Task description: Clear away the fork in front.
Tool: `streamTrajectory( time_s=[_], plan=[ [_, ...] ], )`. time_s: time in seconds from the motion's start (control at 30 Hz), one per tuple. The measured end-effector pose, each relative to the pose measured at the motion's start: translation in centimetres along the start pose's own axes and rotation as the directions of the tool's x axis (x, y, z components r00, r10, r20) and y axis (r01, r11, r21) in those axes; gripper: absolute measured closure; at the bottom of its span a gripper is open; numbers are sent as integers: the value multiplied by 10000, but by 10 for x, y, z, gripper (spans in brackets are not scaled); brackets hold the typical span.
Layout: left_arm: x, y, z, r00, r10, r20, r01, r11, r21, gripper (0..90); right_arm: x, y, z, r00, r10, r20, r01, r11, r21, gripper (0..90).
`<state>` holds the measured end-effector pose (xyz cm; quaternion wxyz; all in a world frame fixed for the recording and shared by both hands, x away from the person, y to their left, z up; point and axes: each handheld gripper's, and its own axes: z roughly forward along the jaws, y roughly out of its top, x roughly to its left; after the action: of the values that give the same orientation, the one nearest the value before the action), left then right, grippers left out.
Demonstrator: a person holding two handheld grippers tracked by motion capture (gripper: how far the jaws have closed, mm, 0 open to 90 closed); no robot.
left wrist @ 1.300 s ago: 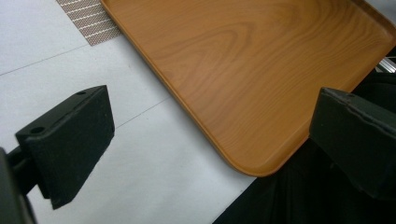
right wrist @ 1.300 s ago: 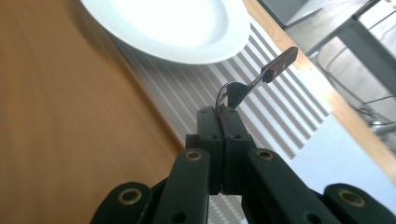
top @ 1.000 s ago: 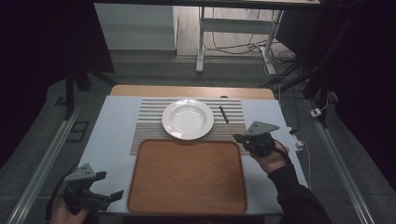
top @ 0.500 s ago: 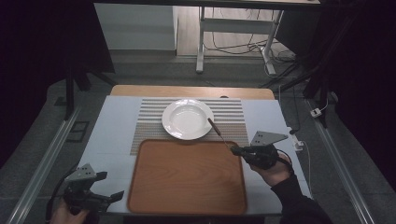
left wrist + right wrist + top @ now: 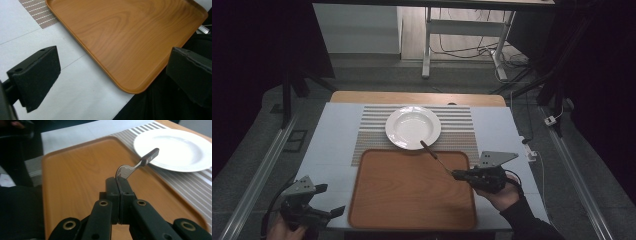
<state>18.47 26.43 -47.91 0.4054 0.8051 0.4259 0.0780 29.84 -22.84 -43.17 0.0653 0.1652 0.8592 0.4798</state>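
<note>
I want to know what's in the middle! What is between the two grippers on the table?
The wooden tray lies between the left gripper and right gripper in the high view; its surface is bare.

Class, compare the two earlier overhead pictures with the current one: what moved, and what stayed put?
The right tool, shut on the knife, carried it from the placemat right of the plate toward the person, over the tray. The left tool, plate, tray and placemat stayed put.
</note>
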Motion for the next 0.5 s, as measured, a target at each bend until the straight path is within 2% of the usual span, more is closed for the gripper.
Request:
streamTrajectory(
  time_s=[0.1, 0.13, 0.17, 0.23, 0.3, 0.37, 0.4, 0.5],
  plan=[
    [-1, 0, 0, 10000, 54, -30, -54, 10000, 13, 0, 7, 0, 3, 9990, -19, -440, 18, 10000, -24, 898],
    [-1, 1, 0, 10000, 46, 7, -46, 10000, 2, 0, 7, 0, 3, 9990, -19, -440, 18, 10000, -24, 898],
    [-1, 1, 0, 10000, 48, 42, -48, 10000, -38, 0, 10, 0, 4, 9975, -66, -696, 62, 10000, -57, 898],
    [-1, 2, 1, 9999, 78, 154, -75, 9998, -195, 0, 12, 0, 4, 9967, -65, -812, 59, 10000, -74, 898],
    [-2, 4, 2, 9993, 241, 292, -234, 9994, -255, 0, 18, 1, 6, 9935, -60, -1140, 44, 9999, -141, 898],
    [-3, 7, 5, 9978, 425, 516, -410, 9987, -300, 0, 20, 1, 6, 9922, -54, -1242, 37, 9999, -140, 898],
    [-3, 8, 6, 9968, 523, 603, -503, 9982, -337, 0, 23, 1, 6, 9887, -50, -1499, 19, 9998, -208, 898],
    [-5, 15, 11, 9926, 938, 778, -907, 9950, -414, 0, 27, 1, 7, 9853, -67, -1710, 23, 9997, -261, 898]
  ],
)
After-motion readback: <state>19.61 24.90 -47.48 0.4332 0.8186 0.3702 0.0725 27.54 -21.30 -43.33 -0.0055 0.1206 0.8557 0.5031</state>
